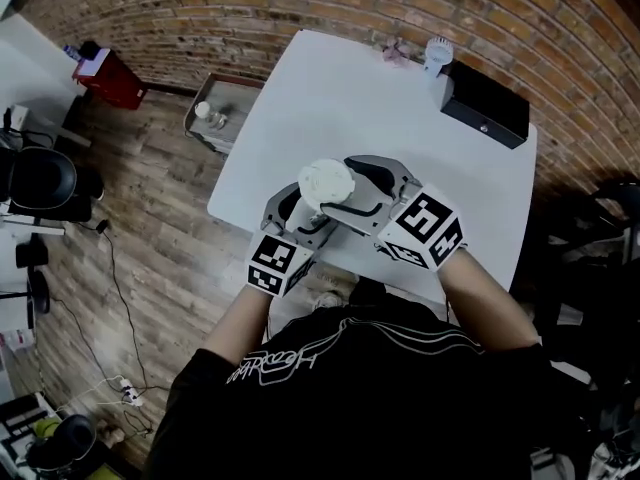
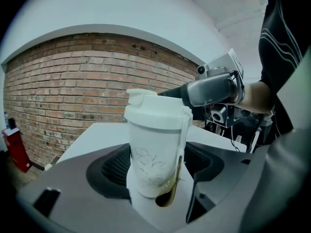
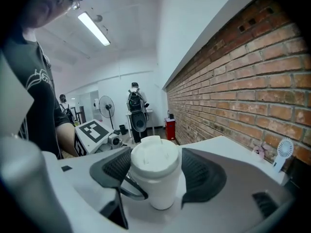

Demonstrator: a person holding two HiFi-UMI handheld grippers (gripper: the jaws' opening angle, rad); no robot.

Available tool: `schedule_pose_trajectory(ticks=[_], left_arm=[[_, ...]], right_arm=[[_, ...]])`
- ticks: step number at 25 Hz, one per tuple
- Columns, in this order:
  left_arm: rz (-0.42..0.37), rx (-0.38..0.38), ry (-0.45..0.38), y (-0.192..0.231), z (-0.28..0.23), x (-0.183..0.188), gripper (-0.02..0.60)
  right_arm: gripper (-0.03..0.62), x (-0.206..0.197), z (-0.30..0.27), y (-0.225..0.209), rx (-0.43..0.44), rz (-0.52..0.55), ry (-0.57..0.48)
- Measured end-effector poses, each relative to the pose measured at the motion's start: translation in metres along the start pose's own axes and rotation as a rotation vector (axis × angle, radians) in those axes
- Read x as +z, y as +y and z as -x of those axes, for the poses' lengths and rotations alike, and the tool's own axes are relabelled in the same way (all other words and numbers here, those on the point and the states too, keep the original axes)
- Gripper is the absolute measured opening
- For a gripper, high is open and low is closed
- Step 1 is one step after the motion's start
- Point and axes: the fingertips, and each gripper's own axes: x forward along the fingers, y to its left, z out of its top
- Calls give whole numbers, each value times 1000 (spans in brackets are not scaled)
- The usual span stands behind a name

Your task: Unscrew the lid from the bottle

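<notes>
Black shirt [image 1: 350,388] fills the head view's bottom, with the white table [image 1: 330,88] above it. At frame centre the left claw [image 2: 158,171] stands wide around the bottle [image 2: 151,144], pads not plainly pressing. The right claw [image 3: 156,178] gapes either side of the lid [image 3: 154,159]. Twisting before both bite would likely spin or topple the bottle, and its strap [image 3: 130,191] might snag.

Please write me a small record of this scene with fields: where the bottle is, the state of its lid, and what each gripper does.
bottle: white, upright, between both grippers, at the near edge of the table
lid: white, on the bottle
left gripper: jaws flank the bottle's body; pressing unclear
right gripper: jaws flank the lid; pressing unclear
far corner: black box, small fan
</notes>
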Motion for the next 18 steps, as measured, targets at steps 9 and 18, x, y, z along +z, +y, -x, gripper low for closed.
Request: schedule_pose_trajectory(ticks=[9, 18], left_arm=[[7, 4, 1, 0, 2, 0, 357], [12, 15, 8, 0, 1, 0, 357]], right_arm=[[307, 0, -3, 1, 93, 45, -8], [305, -1, -5, 2, 336, 169, 104]])
